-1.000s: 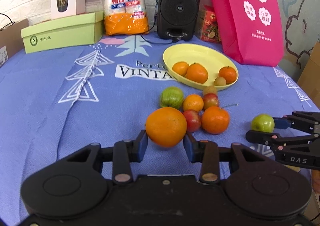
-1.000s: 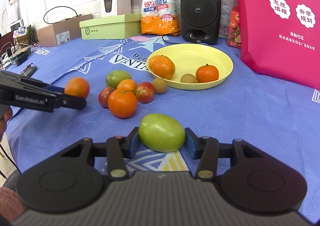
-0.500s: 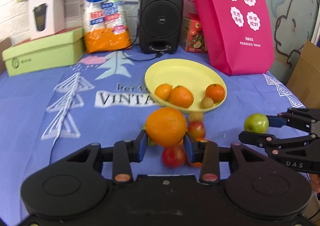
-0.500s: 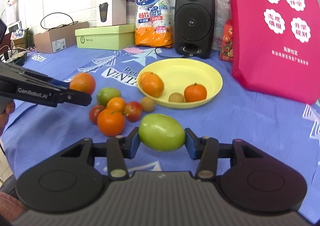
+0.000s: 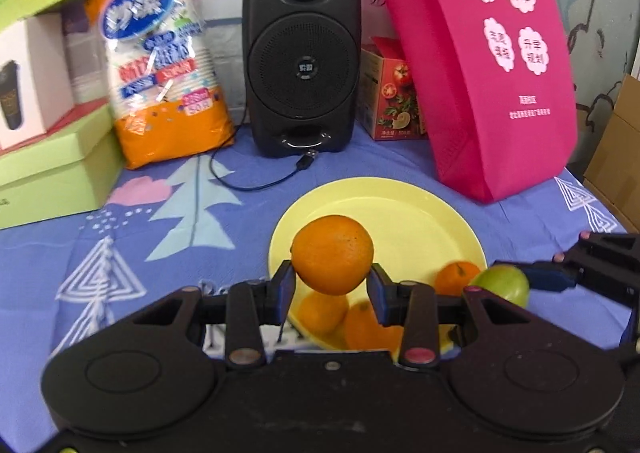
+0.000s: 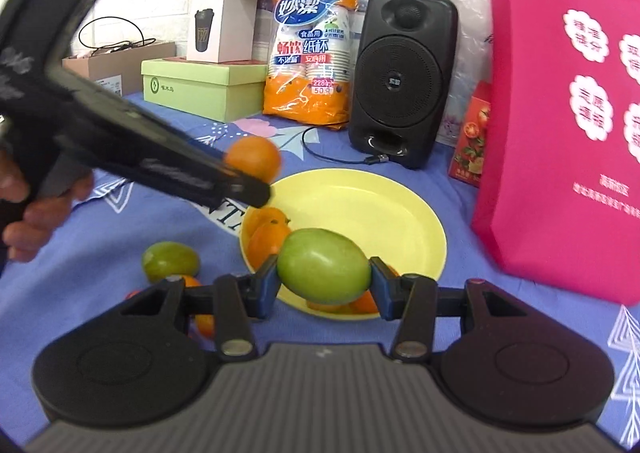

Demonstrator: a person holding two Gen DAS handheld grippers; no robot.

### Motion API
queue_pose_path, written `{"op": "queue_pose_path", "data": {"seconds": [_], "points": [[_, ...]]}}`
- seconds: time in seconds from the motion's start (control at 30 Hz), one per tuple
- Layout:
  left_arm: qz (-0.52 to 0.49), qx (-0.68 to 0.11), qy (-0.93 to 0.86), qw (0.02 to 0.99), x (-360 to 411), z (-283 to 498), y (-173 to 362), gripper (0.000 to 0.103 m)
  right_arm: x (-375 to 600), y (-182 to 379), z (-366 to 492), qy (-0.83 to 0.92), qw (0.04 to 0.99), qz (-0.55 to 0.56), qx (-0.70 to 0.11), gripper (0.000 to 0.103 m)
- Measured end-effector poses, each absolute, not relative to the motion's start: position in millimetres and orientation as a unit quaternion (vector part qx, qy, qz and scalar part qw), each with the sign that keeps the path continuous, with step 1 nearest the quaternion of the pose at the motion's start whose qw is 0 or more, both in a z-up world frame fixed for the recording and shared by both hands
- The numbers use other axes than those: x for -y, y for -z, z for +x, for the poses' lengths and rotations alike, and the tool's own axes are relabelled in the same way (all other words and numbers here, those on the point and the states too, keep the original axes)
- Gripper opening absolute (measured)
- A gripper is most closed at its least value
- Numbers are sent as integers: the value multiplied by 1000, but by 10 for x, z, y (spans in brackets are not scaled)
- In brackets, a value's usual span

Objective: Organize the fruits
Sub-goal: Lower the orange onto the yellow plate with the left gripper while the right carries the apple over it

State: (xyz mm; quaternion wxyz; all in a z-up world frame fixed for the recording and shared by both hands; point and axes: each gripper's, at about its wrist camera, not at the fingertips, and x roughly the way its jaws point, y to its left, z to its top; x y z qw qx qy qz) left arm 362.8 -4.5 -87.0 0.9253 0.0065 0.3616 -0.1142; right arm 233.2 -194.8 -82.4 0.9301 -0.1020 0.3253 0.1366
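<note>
My left gripper [image 5: 331, 285] is shut on a large orange [image 5: 332, 253] and holds it in the air over the near left part of the yellow plate [image 5: 400, 213]. My right gripper [image 6: 324, 285] is shut on a green fruit [image 6: 323, 272] above the plate's [image 6: 360, 197] near edge. In the left wrist view the green fruit [image 5: 505, 283] shows at the right, in the right gripper. Small oranges [image 5: 322, 311] lie on the plate below. In the right wrist view the large orange [image 6: 253, 157] hangs over the plate's left rim.
A second green fruit [image 6: 170, 261] and small oranges [image 6: 204, 323] lie on the blue cloth left of the plate. Behind the plate stand a black speaker [image 5: 302, 53] with a cable, a pink bag [image 5: 480, 53], a packet of paper cups [image 5: 160, 65] and green boxes [image 5: 52, 169].
Both grippers have lifted their fruit off the cloth and carried it forward over the yellow plate. The loose fruit on the cloth now lies behind and below them.
</note>
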Motion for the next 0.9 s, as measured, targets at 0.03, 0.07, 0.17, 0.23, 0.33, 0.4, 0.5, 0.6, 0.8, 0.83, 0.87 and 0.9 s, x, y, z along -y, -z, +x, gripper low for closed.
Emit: {"op": "queue_pose_path", "data": {"seconds": [0.03,0.07,0.17,0.23,0.33,0.4,0.5,0.6,0.8,0.83,0.87,0.9], "points": [[5,-365,114,924,48,3729,893,38,1950,836,2383,-137,930,-103,-326,46],[5,-368,115,923,56,3798,918,38,1953,846,2427,-137,929,-103,-327,46],[-1,-378,117,918,66,4004,1002,38,1973,885,2564,-137,928,-105,-330,46],[-4,-385,116,916,73,4117,1065,38,1986,914,2645,-137,927,-106,-333,46],[-4,-393,113,913,84,4235,1149,38,1998,949,2745,-135,926,-110,-336,46],[-5,-396,110,911,97,4276,1181,38,1994,968,2786,-136,924,-113,-339,46],[-8,-404,107,908,101,4316,1200,39,1979,992,2813,-136,922,-117,-342,46],[-8,-401,102,910,84,4305,1164,39,1956,1009,2820,-136,920,-121,-347,46],[3,-387,96,917,40,4140,998,44,1904,929,2734,-134,924,-122,-336,47],[5,-383,95,919,32,4088,961,44,1899,904,2709,-135,925,-121,-333,47],[7,-379,95,921,13,4036,928,44,1897,878,2673,-136,926,-120,-330,47],[9,-375,94,922,-9,3979,896,44,1897,852,2631,-135,928,-119,-327,47]]}}
